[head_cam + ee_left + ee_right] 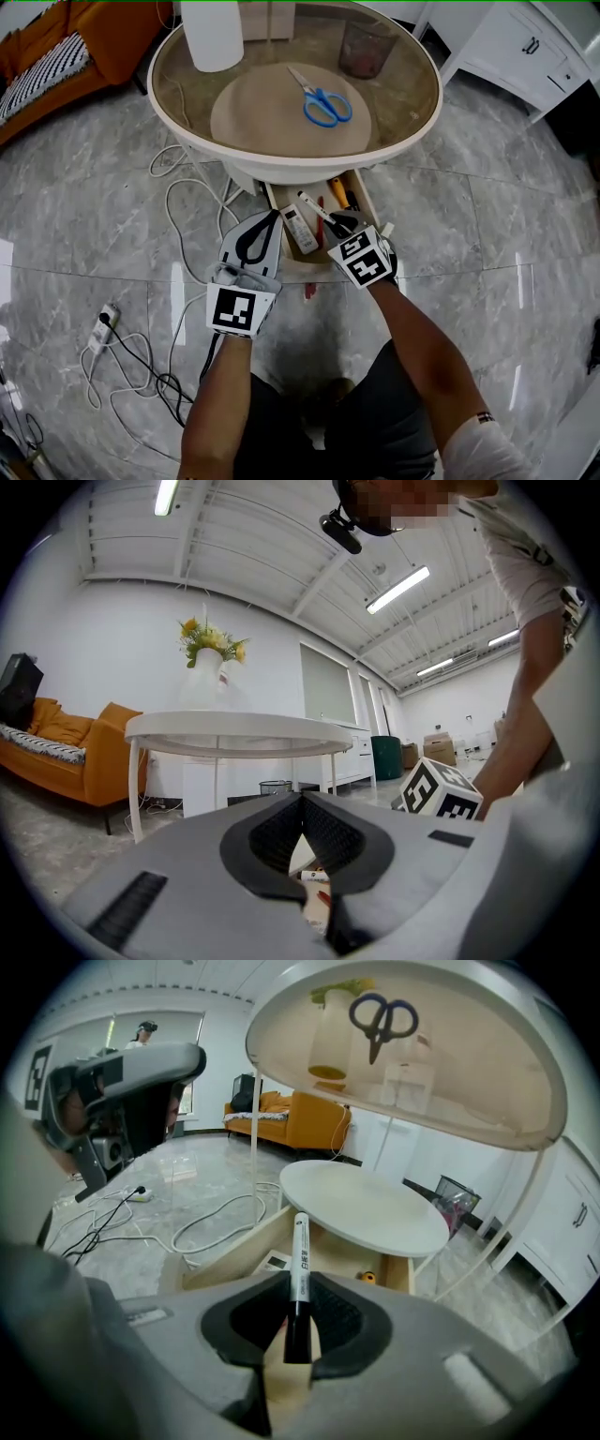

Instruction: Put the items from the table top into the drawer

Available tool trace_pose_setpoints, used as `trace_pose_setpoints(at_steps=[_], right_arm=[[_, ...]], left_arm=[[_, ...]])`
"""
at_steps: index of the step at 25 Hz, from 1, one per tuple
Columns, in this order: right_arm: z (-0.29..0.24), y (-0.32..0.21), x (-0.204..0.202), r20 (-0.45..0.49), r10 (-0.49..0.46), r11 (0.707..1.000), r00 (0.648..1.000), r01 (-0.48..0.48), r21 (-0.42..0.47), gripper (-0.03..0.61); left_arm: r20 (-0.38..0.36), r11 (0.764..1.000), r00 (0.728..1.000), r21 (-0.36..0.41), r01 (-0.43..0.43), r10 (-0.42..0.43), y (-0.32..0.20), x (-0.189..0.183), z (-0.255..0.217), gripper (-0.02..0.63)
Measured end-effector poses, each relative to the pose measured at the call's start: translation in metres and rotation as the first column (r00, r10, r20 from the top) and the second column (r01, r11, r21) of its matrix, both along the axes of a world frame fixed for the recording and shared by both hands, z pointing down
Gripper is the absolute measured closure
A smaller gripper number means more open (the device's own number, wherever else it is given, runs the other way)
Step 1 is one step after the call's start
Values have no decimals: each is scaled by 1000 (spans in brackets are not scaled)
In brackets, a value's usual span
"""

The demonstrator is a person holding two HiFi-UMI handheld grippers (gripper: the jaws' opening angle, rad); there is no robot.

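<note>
Under the round glass table (412,127) a wooden drawer (367,202) stands pulled out. My right gripper (336,223) hovers over its front, shut on a white marker with a black cap (314,208). In the right gripper view the marker (300,1251) stands up between the pads of the right gripper (298,1302), above the drawer (234,1251). My left gripper (277,216) is just left of the drawer, tips together and empty; the left gripper (302,803) points level toward the table. Blue-handled scissors (323,103) lie on the table top, seen from below as scissors (382,1018).
A white remote (298,230) and an orange item (339,193) lie in the drawer. A white vase (212,33) stands on the table. Cables (183,197) and a power strip (103,328) cross the floor at left. A wire bin (366,47), sofa (56,47) and white cabinet (525,47) lie beyond.
</note>
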State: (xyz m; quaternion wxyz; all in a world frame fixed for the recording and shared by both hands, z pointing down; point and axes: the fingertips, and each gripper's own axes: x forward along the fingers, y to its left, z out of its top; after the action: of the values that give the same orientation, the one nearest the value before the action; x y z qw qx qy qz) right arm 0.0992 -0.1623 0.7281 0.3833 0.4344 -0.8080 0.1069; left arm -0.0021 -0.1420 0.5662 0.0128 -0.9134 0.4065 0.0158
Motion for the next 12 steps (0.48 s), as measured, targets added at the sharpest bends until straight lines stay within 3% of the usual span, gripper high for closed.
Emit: trace_pose_setpoints(at_steps=[6,12], right_arm=[[21,-13,7,-32,1,996,999,-4,-88,511],[35,-29,7,-47,-1,985,999,-7,-172,509]], left_arm=[[27,999,999,-4,-35,35,-5,4,28,614],[31,999,999,-19,-38,39,-8,2,27,614]])
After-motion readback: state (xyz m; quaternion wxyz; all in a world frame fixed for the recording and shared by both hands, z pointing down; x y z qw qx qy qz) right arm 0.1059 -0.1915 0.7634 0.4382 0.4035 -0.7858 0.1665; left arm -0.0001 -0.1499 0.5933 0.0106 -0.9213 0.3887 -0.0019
